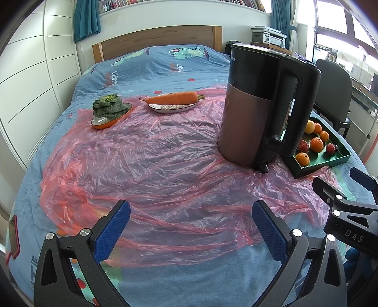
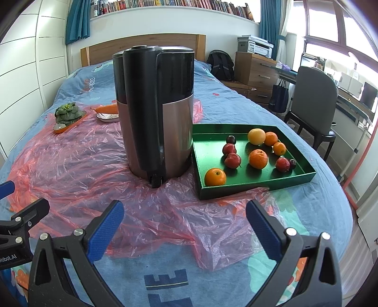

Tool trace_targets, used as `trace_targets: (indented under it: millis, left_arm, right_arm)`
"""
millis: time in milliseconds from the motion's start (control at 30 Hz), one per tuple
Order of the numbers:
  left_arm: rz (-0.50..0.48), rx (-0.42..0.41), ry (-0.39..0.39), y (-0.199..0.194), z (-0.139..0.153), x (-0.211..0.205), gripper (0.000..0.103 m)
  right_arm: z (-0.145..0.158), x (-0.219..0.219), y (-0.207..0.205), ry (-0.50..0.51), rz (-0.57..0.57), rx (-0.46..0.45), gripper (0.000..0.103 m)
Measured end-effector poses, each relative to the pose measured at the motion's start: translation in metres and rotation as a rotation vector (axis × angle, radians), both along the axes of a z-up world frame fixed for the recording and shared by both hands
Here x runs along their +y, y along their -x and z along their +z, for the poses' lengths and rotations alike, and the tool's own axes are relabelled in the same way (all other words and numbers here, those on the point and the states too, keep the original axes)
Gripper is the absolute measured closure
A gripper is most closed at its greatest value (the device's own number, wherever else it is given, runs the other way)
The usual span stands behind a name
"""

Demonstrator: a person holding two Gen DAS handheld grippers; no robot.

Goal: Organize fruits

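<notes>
Hand-held gripper (image 2: 185,226) above crinkled plastic sheet (image 2: 94,165)

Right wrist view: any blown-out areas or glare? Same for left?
Right wrist view: windows at upper right are blown out; the green tray floor throws sheen and the fruit cast short shadows. Left wrist view: windows clipped too; the kettle hides part of the tray. Both views: strong fisheye bending and dark corners; the plastic sheet glints; focus is sharp.

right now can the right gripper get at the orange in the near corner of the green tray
Probably yes. The right gripper is open, and only pink plastic sheet lies between it and the orange. The kettle stands left of the green tray, off that path.
</notes>
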State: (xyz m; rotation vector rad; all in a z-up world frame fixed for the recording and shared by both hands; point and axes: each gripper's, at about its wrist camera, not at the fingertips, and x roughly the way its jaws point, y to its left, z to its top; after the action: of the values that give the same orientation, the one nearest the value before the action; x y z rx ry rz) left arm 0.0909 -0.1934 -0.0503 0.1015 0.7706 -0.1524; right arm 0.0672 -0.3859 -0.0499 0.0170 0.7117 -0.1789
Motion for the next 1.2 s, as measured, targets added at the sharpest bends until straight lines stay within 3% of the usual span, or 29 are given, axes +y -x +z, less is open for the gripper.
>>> trace_targets:
  millis: [1200]
  left_arm:
    - [0.062, 0.011, 0.0, 0.001, -0.007, 0.033, 0.002]
  right_arm:
    - [-0.004, 0.023, -0.006, 0.007, 0.058, 0.013, 0.0]
